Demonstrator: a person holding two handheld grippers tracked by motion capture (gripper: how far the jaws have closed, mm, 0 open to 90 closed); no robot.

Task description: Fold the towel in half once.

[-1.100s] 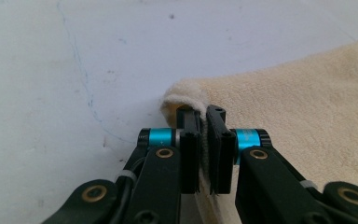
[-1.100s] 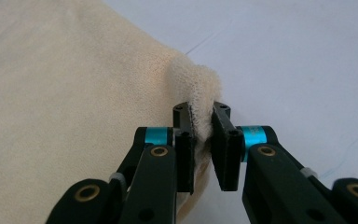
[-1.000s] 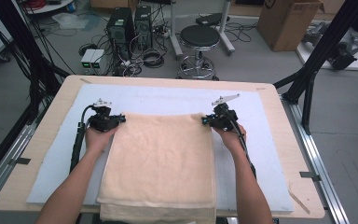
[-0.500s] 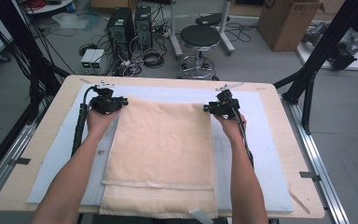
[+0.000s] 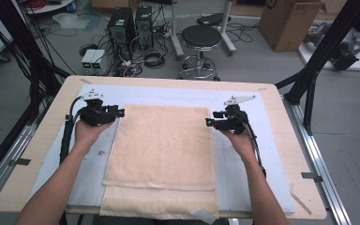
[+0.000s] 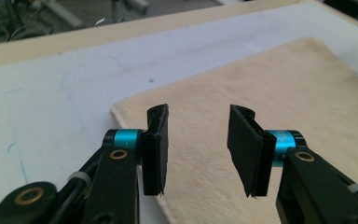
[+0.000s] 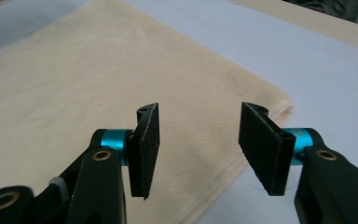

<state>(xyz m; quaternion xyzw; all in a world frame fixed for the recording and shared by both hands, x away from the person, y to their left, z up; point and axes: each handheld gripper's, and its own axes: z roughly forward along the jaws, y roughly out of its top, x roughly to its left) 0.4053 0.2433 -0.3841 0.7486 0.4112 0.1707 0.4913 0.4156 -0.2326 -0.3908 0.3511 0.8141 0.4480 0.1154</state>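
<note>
So the cream towel (image 5: 161, 157) lies flat on the pale blue mat (image 5: 243, 168) that covers the wooden counter (image 5: 37, 154), folded so the top layer stops short of the near edge and a strip of the lower layer shows below it. Its near end reaches the counter's near edge.

The left gripper (image 5: 115, 112) sits just off the towel's far left corner, and the right gripper (image 5: 209, 123) sits at the far right corner, each held in a hand with the forearms coming up either side of the cloth.

In the left gripper view, the left gripper (image 6: 198, 140) has its jaws roughly half open with nothing between the pads, the towel's corner (image 6: 121, 109) lying below and just behind them. Same deal in the right gripper view: the right gripper (image 7: 198, 144) is parted about halfway, empty, hovering over the towel's edge near its corner (image 7: 282, 102). Both sets of jaws have just been opening, and the towel is out of both grips.
</note>
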